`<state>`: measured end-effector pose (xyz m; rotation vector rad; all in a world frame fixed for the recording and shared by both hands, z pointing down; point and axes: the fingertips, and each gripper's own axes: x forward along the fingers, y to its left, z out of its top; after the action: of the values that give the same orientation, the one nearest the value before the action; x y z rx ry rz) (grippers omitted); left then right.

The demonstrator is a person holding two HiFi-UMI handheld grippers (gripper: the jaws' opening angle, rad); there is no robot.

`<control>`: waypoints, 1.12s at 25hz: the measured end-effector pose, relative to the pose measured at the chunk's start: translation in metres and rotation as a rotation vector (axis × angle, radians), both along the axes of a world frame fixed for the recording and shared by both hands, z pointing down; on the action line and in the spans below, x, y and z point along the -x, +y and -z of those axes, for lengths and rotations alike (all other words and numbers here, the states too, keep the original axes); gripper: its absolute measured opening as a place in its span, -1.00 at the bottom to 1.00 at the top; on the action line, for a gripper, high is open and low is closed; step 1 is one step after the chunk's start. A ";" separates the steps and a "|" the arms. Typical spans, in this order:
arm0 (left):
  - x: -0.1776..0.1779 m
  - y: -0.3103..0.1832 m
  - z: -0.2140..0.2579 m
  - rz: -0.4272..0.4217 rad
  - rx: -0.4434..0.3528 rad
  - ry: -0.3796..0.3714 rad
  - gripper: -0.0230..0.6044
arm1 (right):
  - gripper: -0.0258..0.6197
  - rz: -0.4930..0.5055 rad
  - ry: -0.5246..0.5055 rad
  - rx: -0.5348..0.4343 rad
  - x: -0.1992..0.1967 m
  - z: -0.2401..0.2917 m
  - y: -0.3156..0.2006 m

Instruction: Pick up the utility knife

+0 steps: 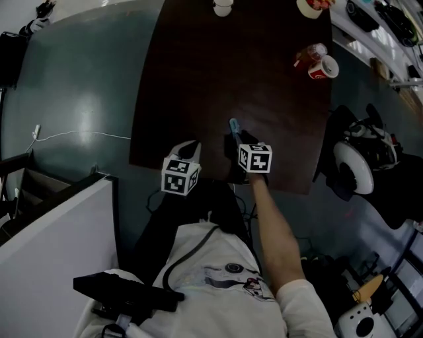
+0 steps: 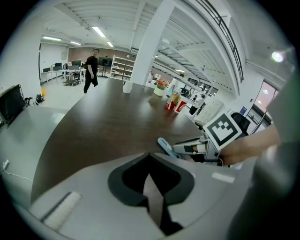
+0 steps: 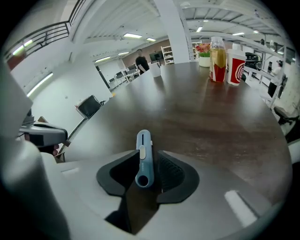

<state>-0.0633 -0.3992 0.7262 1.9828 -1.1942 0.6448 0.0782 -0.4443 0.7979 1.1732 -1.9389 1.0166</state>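
One utility knife [image 3: 143, 157], pale blue, lies on the dark brown table [image 1: 198, 79] close to the near edge, straight ahead of the person. It points away across the table top, and its rounded end with the hole is nearest the right gripper's camera.

There are two grippers, one in each hand, and each carries one marker cube. The right gripper [image 3: 147, 153] stands over the knife with its jaws wide apart. The knife's rear half sits in the gap between them, closer to the left-hand pad in the right gripper view. The ribbed pad [image 3: 171, 171] on the other side stands clear of it, so nothing is clamped. In the head view only the knife's tip shows beyond this gripper.

The left gripper [image 2: 149, 157] hangs just beside the right one, over the table's near edge. Its jaws come together at the tips and hold nothing.

At the far side of the table four things stand. One white cup [image 1: 223, 6] is by itself at the far edge, and one pot of flowers [image 3: 204, 50] stands further right. Toward the right edge, one bottle [image 1: 309, 54] with a red label and one red-and-white cup [image 1: 324, 67] stand just beside each other. All four are well apart from the knife.

One office chair [image 1: 353, 168] stands off the table's right side, and one person [image 2: 91, 70] walks in the background hall
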 end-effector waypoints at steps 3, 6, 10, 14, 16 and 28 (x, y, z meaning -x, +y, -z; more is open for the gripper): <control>0.003 0.000 0.000 -0.002 0.005 0.004 -0.94 | -0.50 0.022 0.011 0.017 0.004 -0.003 0.001; 0.005 0.001 -0.001 -0.005 0.013 0.003 -0.94 | -0.52 0.048 0.025 0.014 0.010 -0.002 0.002; 0.011 0.002 -0.003 0.006 0.023 0.003 -0.94 | -0.53 0.122 0.118 0.007 0.022 -0.009 0.010; 0.017 0.003 -0.005 0.013 0.027 0.004 -0.94 | -0.68 0.097 0.183 -0.024 0.020 -0.010 0.009; 0.019 0.004 -0.006 0.016 0.030 0.004 -0.94 | -0.68 0.100 0.185 -0.022 0.021 -0.010 0.009; 0.022 0.006 0.010 0.024 -0.021 0.029 -0.94 | -0.69 -0.006 0.074 -0.125 0.011 0.036 0.019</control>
<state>-0.0857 -0.3937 0.7158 1.9857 -1.2107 0.5916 0.0673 -0.4253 0.7621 1.2688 -1.9648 0.8526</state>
